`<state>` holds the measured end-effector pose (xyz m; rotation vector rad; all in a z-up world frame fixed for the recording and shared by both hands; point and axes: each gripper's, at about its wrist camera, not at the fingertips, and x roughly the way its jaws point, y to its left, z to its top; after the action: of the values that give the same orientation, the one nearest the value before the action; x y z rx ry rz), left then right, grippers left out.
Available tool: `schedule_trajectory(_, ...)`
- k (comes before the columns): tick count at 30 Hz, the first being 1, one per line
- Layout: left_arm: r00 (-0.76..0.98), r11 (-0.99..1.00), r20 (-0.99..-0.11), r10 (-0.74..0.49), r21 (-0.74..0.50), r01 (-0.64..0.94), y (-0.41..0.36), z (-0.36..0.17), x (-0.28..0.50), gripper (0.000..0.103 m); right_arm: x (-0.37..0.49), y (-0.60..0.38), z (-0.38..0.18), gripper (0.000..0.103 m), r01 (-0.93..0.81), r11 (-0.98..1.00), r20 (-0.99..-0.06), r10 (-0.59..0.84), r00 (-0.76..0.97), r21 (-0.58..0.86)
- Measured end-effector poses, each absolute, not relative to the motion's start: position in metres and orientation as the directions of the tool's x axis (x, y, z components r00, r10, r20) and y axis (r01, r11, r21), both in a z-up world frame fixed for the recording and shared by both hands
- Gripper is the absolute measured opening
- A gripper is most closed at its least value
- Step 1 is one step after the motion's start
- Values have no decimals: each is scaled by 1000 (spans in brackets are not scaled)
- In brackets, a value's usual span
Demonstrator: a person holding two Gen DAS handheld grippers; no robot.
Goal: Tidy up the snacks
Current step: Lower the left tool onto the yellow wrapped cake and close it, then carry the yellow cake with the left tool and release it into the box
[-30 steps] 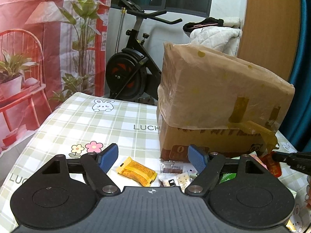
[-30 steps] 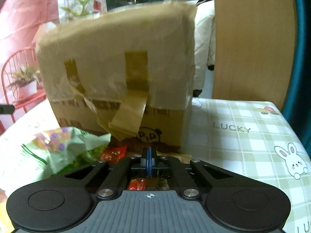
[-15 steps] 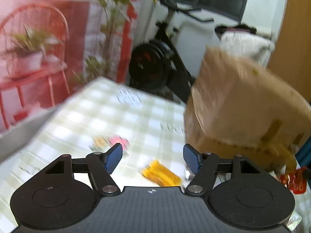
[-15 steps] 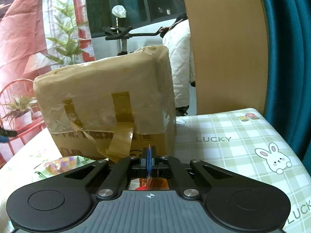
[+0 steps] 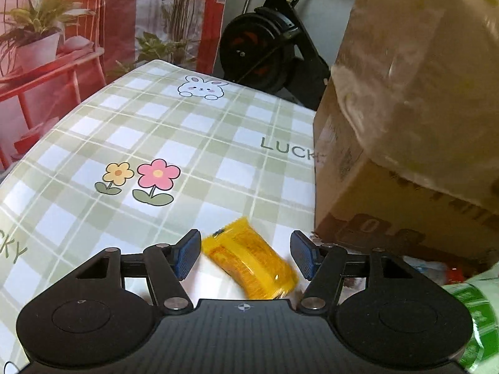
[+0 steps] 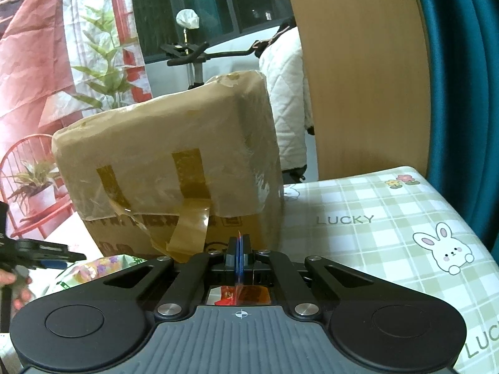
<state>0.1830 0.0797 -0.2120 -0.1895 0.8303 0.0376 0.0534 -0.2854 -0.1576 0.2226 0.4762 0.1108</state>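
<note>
Snacks lie scattered on a green checked tablecloth printed with flowers, a rabbit and the word LUCKY. At the left, the left gripper is spread wide, its blue pads standing on either side of a yellow snack packet that rests flat on the cloth; neither pad seems to touch it, though the packet is blurred. Just right of that stands a big cardboard box, taped over and closed, so its contents cannot be told. At its foot, by the right edge of the left view, sit a few more small wrappers, too blurred to name, and part of a green bag.

In the right wrist view the same box fills the middle, with loose brown tape hanging down its front and the green bag at its lower left. The right gripper is pinched tight on the thin edge of a red and orange packet, which hangs under the fingers, off the table. Bare tablecloth stretches away to the right.
</note>
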Motion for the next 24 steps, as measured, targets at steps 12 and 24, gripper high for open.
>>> schedule_trajectory(12,693,994,-721,13,-69,-90,63,-217,170,72,54,-288,-164,0,-43,965,-445,158,881,258)
schedule_trajectory(24,703,996,-711,10,-56,-71,71,-209,153,35,46,-283,-162,0,-42,963,-438,160,884,267)
